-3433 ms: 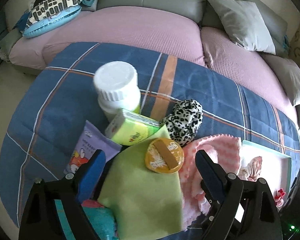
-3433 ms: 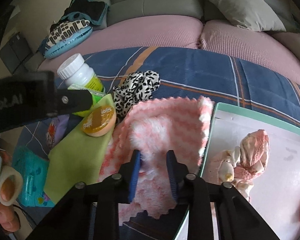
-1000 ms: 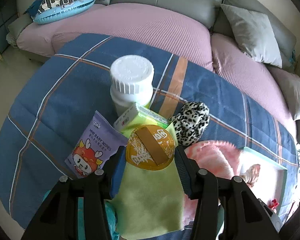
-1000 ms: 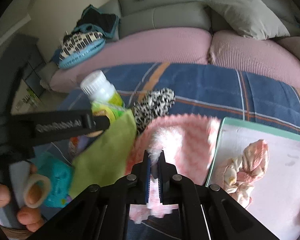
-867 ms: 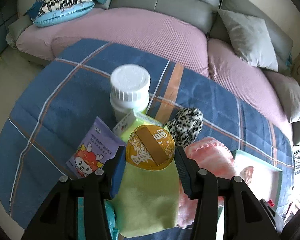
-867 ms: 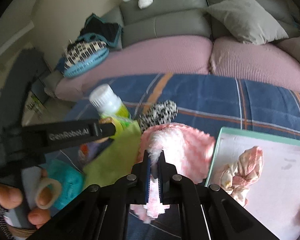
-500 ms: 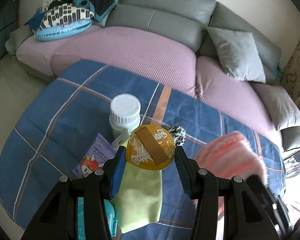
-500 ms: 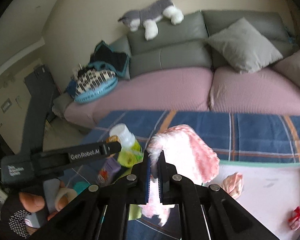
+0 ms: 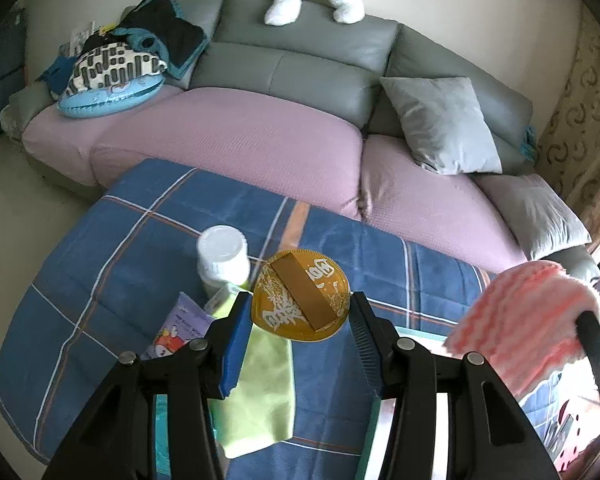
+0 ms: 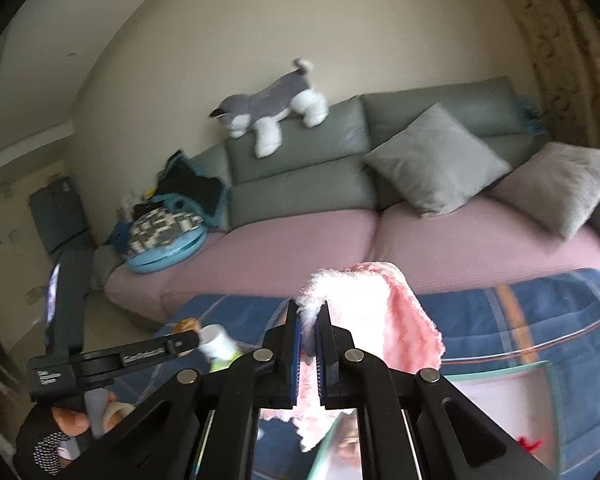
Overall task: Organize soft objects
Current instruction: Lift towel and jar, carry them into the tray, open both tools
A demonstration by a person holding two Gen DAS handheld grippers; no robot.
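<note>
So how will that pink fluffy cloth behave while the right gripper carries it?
Probably floppy: the pink cloth drapes over both sides of the right gripper, shut on a fold of it. It looks light and fluffy, so it may swing. The loose end hanging below could drag over the tray.

No legible text. White lettering on left gripper (image 10: 184, 338), 8 o'clock: blurred. Print on orange disc (image 9: 300, 294) and purple pouch (image 9: 180, 326): unreadable.

left claw (image 9: 298, 306) is up off the bed, jaws clamped on a round orange disc (image 9: 300, 294). right claw (image 10: 309, 330) is raised too, jaws nearly together, pinching a pink cloth (image 10: 374, 312).
</note>
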